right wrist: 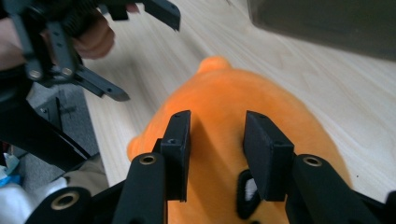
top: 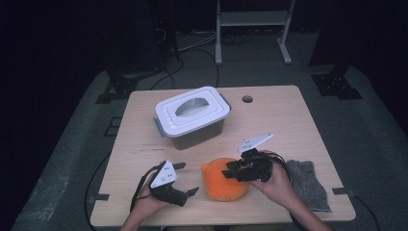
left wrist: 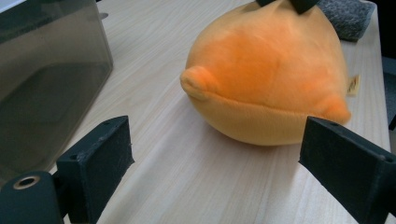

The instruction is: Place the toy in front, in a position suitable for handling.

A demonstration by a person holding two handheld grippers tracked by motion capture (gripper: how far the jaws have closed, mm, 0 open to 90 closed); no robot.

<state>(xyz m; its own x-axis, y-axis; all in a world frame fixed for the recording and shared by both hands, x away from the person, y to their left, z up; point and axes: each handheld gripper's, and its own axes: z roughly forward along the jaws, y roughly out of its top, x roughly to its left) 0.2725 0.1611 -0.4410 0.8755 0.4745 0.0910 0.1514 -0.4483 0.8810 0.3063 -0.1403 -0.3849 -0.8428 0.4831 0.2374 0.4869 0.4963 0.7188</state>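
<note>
1. We see our right gripper [right wrist: 215,154] nearest, jaws parted over the orange plush toy [top: 223,180], clamping nothing.
2. The plush toy lies on the table [top: 288,120], near its front edge, between both grippers.
3. Our left gripper [top: 185,179] rests beside it, jaws apart.

Soft plush on pale wood

The orange toy [left wrist: 266,79] is soft matt plush with short fuzzy pile. The tabletop [top: 298,120] is smooth pale wood grain. The box [top: 192,118] has smooth grey plastic walls. The grey cloth [top: 308,183] looks rough and woolly.
</note>
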